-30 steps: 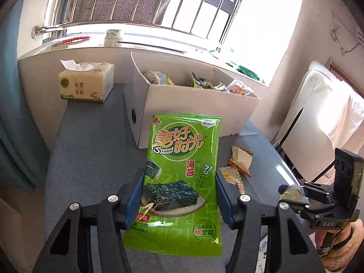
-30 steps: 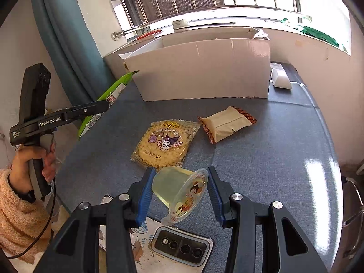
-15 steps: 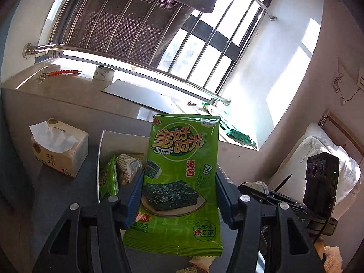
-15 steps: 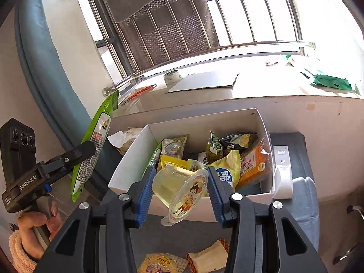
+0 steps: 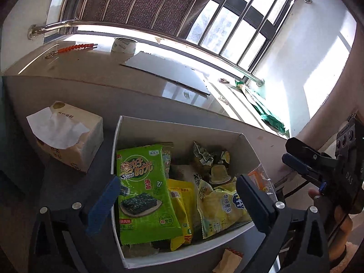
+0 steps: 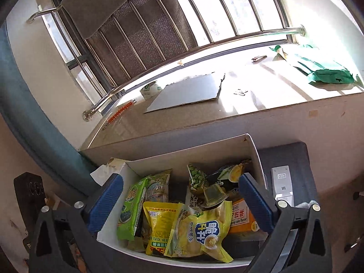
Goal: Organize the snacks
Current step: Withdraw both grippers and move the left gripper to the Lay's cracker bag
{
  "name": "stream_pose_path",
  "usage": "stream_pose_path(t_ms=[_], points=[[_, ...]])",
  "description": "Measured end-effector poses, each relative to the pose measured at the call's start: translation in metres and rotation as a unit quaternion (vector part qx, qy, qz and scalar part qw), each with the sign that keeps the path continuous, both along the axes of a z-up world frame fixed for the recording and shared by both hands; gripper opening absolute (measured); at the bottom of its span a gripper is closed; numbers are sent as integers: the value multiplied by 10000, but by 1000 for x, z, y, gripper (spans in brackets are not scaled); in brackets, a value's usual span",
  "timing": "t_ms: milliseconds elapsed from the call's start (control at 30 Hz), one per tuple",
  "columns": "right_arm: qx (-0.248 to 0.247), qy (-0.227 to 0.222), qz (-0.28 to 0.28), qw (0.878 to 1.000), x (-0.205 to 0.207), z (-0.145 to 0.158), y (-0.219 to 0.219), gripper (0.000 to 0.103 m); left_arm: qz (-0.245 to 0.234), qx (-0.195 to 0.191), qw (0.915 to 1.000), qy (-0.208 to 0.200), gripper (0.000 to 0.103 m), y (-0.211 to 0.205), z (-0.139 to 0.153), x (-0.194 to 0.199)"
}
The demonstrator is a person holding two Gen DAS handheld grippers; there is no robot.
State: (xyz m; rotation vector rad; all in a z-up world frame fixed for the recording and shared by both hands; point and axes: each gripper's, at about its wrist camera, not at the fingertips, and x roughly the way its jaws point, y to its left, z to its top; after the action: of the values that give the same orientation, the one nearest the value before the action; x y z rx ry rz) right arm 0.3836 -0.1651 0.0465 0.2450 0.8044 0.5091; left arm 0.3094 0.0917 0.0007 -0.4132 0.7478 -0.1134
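An open white cardboard box [image 5: 182, 127] holds several snacks. A green seaweed packet [image 5: 145, 191] lies flat at its left side, below my left gripper [image 5: 178, 202]. That gripper's jaws are opening wide and nothing is pressed between them. A clear jelly cup [image 6: 212, 193] rests on the packets in the box [image 6: 193, 150], below my right gripper [image 6: 180, 202], whose jaws are also opening with nothing held. The cup [image 5: 218, 173] shows in the left wrist view too. My right gripper [image 5: 287, 152] hangs at the box's right edge there.
A tissue box [image 5: 68, 136] stands left of the box. A tape roll [image 5: 124, 45] and a cardboard sheet [image 5: 168, 72] lie on the windowsill. A white remote [image 6: 282, 182] lies right of the box. A wrapped snack [image 5: 228, 259] sits on the blue table in front.
Both grippers rose from the table to above the box, then opened. The seaweed packet left the left gripper and the jelly cup left the right; both now lie in the box.
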Motion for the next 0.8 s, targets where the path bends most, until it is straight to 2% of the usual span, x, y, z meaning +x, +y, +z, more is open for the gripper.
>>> stream_pose_path(t_ms=[100,200,400,500,633,800], points=[[-146,-192,90,9997,-11,4,0,103,-59,42,10000,-64,103,-1,4,-13],[-260,-254,193,9992,-29,7,-1,103,-229,337,9989,-232,103,-7,12,-30],[-119,-495,497,9975,-92,5,-14,103,-729,946,9913,-558,103,-32,18,-88],[65,-434,662,9968,-127,-5,-25,103,-805,1073,9892,-591,103,-41,7,-123],[295,-373,679,9966,-178,-28,-43,103,-748,1055,9902,-528,103,-53,-21,-173],[156,-307,611,9975,-237,-65,-57,103,-757,904,9929,-136,103,-67,-62,-217]])
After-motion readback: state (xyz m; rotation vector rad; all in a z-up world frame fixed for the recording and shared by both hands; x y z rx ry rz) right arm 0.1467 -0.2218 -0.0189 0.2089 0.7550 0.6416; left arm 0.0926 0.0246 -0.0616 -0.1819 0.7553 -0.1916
